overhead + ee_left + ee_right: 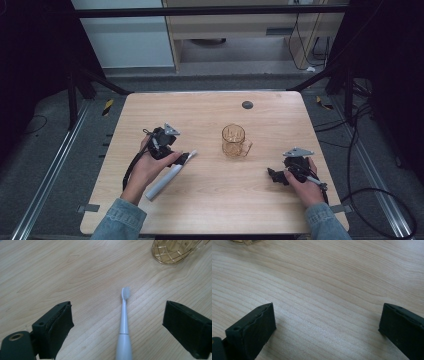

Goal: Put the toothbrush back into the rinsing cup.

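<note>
Toothbrush lies flat on the tabletop between the released left tongs — right tongs gape too, near an amber mug.

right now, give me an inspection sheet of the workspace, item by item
surface: light wooden table, with a dark round disc near its far edge.
job's things: white electric toothbrush lying flat, bristles toward the amber glass mug; the mug stands upright mid-table, handle toward the right claw's side.
clutter: nothing seen.
grippers: left claw open, its jaws on either side of the toothbrush without touching it; right claw open above bare wood, holding nothing.
cables: black cables trail from each claw; more loop on the floor at the right.
surroundings: grey floor, metal rails, dark frame, light cabinets behind.
</note>
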`<state>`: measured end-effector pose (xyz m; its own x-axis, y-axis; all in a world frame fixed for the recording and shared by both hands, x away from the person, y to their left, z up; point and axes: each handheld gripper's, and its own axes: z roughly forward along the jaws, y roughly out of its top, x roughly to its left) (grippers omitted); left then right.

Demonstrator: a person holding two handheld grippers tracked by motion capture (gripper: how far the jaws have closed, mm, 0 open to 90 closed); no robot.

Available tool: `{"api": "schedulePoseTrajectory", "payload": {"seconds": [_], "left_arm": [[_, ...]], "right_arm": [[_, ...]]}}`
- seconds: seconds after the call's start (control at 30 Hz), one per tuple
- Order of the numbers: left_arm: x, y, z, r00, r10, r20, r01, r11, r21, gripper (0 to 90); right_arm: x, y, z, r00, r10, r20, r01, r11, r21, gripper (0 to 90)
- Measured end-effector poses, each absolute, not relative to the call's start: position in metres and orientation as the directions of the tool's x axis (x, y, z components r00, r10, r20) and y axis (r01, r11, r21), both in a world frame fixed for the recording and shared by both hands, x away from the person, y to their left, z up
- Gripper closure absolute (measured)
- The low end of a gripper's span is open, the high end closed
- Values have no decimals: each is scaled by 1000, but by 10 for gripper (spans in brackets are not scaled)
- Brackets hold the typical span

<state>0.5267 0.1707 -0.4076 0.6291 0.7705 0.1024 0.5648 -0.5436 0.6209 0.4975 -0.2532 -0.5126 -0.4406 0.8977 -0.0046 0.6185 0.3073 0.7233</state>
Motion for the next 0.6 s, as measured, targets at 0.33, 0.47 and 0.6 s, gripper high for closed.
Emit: {"api": "schedulePoseTrajectory", "payload": {"seconds": [0.33, 0.47, 0.6], "left_arm": [[520, 161, -421, 669, 732, 128, 558, -609, 564, 88], [516, 171, -420, 681, 720, 132, 562, -630, 536, 93], [515, 179, -417, 688, 714, 133, 578, -649, 494, 95]], "right_arm": [[496, -253, -513, -429, 903, -5, 622, 299, 724, 7], [496, -253, -513, -429, 903, -6, 622, 300, 724, 7], [496, -253, -513, -427, 904, -6, 622, 299, 724, 7]]}}
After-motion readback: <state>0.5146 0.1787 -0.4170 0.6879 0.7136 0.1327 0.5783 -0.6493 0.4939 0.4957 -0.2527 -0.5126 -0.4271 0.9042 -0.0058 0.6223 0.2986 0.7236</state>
